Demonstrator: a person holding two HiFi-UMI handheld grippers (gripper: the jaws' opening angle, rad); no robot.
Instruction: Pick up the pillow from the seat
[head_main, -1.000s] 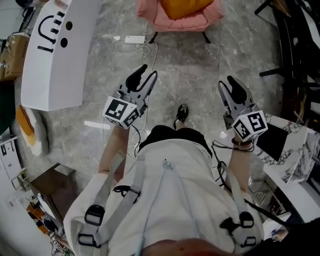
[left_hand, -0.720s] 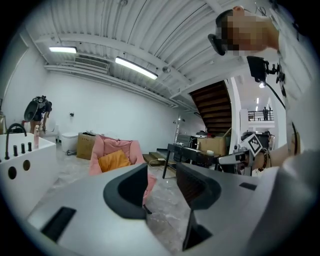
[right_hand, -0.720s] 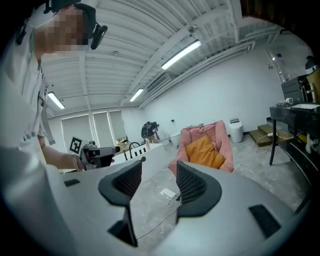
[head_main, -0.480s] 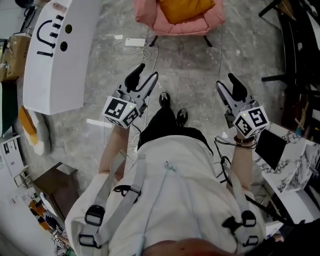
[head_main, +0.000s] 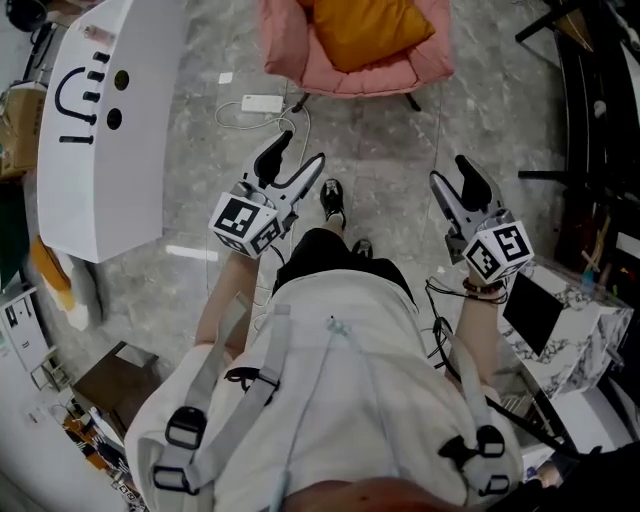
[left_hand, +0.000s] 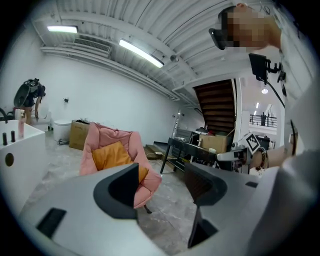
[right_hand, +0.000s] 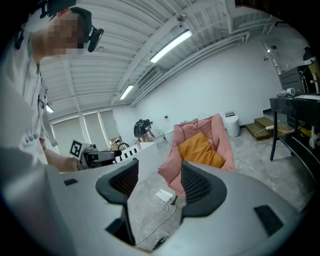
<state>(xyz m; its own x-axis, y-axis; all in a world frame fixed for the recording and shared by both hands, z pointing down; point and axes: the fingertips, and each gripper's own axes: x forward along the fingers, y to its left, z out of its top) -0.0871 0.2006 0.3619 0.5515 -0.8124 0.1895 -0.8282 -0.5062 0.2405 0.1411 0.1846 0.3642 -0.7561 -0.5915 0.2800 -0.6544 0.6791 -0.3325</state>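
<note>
Head view: orange pillow on pink chair seat, well ahead of left gripper and right gripper.
Left gripper view: jaws apart, just been opening, nothing between.
Right gripper view: likewise apart, just been opening, empty.

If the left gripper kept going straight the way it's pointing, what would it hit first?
Probably the pink chair, near its seat's front edge; only bare floor lies before it. The pillow sits slightly left of that line. The left gripper, whose empty jaws have just been opening, looks some way off.
</note>
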